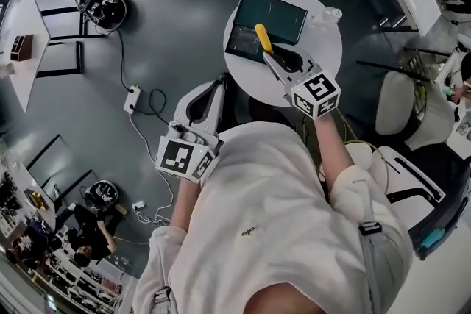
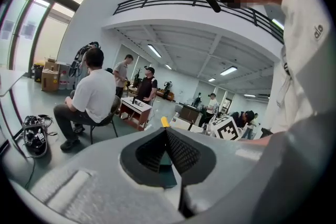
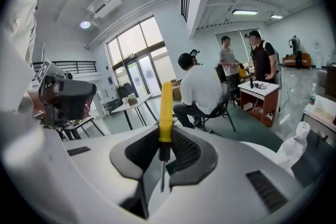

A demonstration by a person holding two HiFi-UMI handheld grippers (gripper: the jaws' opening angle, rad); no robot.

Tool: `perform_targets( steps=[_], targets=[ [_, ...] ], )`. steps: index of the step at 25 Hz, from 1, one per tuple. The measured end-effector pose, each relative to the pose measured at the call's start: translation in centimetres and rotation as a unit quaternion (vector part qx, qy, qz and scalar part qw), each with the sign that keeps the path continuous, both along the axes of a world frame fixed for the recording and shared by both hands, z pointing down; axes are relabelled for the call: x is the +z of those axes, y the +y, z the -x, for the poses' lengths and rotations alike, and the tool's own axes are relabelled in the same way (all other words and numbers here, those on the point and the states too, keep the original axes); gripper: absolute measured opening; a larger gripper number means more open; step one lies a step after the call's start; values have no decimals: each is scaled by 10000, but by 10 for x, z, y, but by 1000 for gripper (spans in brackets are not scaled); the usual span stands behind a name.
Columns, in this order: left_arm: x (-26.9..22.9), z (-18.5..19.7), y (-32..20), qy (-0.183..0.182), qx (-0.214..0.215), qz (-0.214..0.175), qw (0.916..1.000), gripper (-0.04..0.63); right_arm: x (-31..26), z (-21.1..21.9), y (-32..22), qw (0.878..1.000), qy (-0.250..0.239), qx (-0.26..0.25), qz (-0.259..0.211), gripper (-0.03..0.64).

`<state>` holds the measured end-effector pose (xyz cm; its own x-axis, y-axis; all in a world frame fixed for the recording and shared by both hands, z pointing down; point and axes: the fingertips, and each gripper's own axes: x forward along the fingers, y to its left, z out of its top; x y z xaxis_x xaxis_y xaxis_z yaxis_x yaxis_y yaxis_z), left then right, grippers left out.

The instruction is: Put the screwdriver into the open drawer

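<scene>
The screwdriver (image 1: 262,37) has a yellow handle and a thin metal shaft. My right gripper (image 1: 271,55) is shut on it where handle meets shaft. In the right gripper view the screwdriver (image 3: 165,110) stands up past the right gripper (image 3: 164,136), shaft pointing back at the camera. The handle hangs over the near edge of the dark, open drawer (image 1: 274,11), which sits on a round white table (image 1: 324,48). My left gripper (image 1: 215,87) is low at the table's left side, away from the drawer. In its own view the left gripper (image 2: 166,132) shows its pads meeting with nothing between them.
A clear plastic bottle (image 1: 331,13) stands on the table right of the drawer. White chairs (image 1: 397,103) are to the right. A power strip with cables (image 1: 132,98) and a dark bag (image 1: 103,4) lie on the floor at left. A seated person (image 3: 202,89) is further off.
</scene>
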<state>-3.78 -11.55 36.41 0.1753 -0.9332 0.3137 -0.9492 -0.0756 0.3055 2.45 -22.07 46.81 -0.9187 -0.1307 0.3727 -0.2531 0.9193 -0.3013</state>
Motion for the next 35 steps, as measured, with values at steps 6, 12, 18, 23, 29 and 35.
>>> perform_targets(
  steps=[6,12,18,23,29,35],
  targets=[
    [4,1,4,21,-567,103,9983,11,57,12,-7,9982,380,-432,175,80],
    [13,-2,7,53,-804,240,9965,11,122,17,-6,9896,1159,-854,57,80],
    [20,3,14,100,-946,344,9949,11,178,19,-5,9779,1845,-960,207,80],
    [26,9,18,9,-1097,399,9932,11,218,22,-5,9661,2404,-819,464,80],
    [31,15,23,-18,-1193,498,9916,11,253,35,-6,9544,2814,-725,677,80],
    [34,20,33,39,-1308,553,9899,11,272,46,-10,9448,3121,-522,852,80]
  ],
)
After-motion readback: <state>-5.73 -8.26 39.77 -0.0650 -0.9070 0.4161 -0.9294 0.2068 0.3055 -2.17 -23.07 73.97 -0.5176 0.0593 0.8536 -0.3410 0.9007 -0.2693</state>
